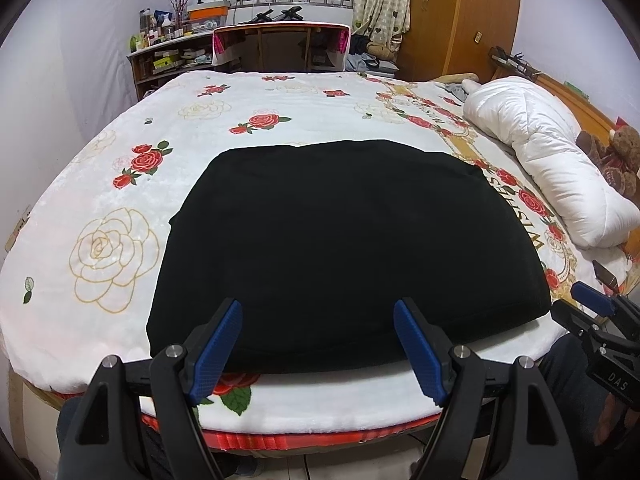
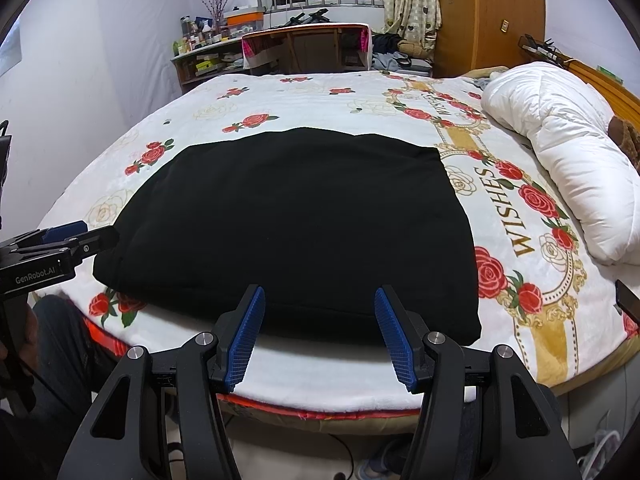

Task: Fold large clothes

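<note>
A large black garment [image 1: 344,248] [image 2: 296,224] lies flat in a folded rectangle on the rose-patterned bed cover [image 1: 112,248] [image 2: 520,240], near the bed's front edge. My left gripper [image 1: 318,312] hovers open just before the garment's near edge, nothing between its blue pads [image 1: 218,356]. My right gripper [image 2: 320,300] also stands open in front of that near edge, its blue pads [image 2: 396,340] empty. In the left wrist view the right gripper shows at the far right edge; in the right wrist view the left gripper shows at the far left edge.
A rolled white duvet [image 1: 552,160] [image 2: 568,160] lies along the bed's right side, with a brown teddy bear [image 1: 616,156] beyond it. A cluttered shelf [image 1: 168,56], desk and wooden wardrobe [image 1: 460,12] stand past the far end. A person's dark trouser legs [image 2: 60,340] are at the front edge.
</note>
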`<state>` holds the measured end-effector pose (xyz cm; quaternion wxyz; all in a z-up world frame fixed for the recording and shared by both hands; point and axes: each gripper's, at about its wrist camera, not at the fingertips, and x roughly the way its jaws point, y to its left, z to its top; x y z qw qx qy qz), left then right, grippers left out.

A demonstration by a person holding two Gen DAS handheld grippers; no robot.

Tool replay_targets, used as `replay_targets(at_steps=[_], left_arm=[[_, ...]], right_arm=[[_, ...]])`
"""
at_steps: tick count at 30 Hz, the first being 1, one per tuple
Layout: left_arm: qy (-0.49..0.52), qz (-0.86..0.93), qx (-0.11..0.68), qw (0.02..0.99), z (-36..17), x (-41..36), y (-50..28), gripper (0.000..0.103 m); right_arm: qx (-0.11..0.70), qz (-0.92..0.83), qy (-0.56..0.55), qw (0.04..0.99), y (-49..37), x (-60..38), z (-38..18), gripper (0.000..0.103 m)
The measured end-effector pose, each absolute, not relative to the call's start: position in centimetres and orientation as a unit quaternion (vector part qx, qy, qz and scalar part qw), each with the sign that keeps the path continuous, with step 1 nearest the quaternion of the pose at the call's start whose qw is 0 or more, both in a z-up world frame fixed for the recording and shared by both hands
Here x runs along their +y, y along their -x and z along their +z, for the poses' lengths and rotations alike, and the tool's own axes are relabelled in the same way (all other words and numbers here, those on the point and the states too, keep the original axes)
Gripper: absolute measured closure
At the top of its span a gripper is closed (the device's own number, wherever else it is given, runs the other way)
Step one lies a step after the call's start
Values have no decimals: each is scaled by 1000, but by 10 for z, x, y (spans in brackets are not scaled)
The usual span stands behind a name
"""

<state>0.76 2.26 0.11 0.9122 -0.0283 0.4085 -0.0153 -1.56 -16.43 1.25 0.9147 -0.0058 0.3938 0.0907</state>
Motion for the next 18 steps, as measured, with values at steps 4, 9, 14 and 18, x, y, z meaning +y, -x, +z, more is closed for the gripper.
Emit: replay_targets(at_steps=[4, 9, 14, 18], left_arm=[[27, -13, 409, 912, 1, 23, -7, 23], [35, -15, 410, 911, 2, 24, -7, 23], [45, -13, 410, 911, 2, 27, -8, 23], [52, -13, 410, 910, 2, 28, -7, 23]], right_arm=[[394, 91, 6, 915, 16, -164, 13, 45], [394, 90, 6, 915, 16, -163, 13, 45], [393, 90, 7, 915, 16, -163, 13, 45], [393, 94, 10, 915, 15, -168, 14, 45]])
